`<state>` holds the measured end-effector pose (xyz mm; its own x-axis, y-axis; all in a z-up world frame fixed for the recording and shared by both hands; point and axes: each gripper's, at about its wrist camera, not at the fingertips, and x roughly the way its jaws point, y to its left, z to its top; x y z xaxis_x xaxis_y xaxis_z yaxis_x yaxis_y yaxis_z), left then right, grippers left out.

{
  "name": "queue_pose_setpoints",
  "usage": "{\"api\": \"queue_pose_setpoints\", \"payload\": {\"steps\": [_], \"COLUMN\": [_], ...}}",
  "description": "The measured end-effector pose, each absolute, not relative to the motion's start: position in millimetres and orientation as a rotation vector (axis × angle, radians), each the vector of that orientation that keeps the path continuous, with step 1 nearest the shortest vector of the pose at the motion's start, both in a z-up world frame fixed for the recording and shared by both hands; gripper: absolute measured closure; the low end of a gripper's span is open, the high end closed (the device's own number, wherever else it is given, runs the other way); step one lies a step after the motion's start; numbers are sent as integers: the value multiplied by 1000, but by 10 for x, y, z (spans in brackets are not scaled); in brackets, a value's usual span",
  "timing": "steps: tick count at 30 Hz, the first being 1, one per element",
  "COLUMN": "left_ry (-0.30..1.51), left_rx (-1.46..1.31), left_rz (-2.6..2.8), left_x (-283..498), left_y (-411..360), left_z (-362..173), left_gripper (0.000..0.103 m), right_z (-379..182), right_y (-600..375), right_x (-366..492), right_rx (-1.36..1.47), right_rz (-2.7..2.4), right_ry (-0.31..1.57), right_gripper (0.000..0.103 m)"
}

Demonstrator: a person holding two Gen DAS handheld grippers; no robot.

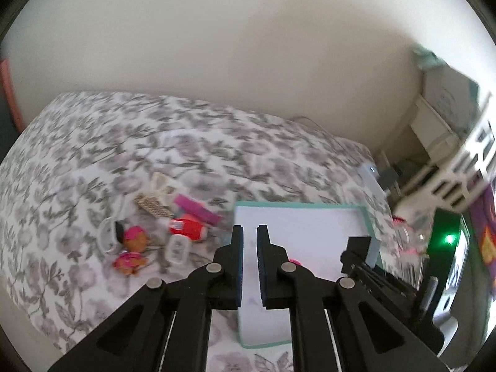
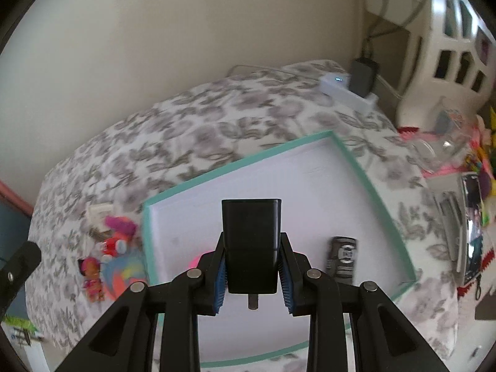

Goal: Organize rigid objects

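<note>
My right gripper is shut on a black plug adapter and holds it above a white tray with a teal rim. The tray holds a black key fob and a pink thing partly hidden behind my finger. My left gripper has its jaws a small gap apart with nothing between them, over the tray's left edge. Left of the tray lies a pile of toys: a red toy, a pink bar, two small dolls. The right gripper also shows there.
The tray and toys lie on a floral bedspread against a cream wall. A white power strip with a black charger sits at the far corner. A white basket and cluttered items stand to the right.
</note>
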<state>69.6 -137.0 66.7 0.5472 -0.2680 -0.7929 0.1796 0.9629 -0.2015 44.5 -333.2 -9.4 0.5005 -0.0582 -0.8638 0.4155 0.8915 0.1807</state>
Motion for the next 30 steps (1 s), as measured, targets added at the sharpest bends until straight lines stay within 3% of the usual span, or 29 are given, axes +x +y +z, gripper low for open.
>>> {"api": "queue_pose_setpoints", "payload": {"steps": [7, 19, 20, 21, 23, 30], "left_ry": [1028, 1127, 1138, 1149, 1182, 1241], "left_rx": [-46, -188, -184, -182, -182, -146], "left_rz": [-313, -173, -165, -159, -150, -77], "left_x": [691, 1372, 1413, 1449, 1519, 1616], "left_y": [-1690, -1198, -1219, -1239, -1283, -1310], "left_z": [431, -51, -101, -150, -272, -546], "left_gripper": [94, 93, 84, 63, 39, 39], "right_z": [-283, -421, -433, -442, -464, -520], "right_y": [-3564, -3479, -3483, -3490, -3509, -3540], "right_x": [387, 580, 599, 613, 632, 651], "right_rx": [418, 370, 371, 373, 370, 357], "right_rz": [-338, -316, -316, -316, -325, -338], "right_ry": [1067, 1103, 1105, 1106, 1111, 1125], "right_gripper": [73, 73, 73, 73, 73, 73]}}
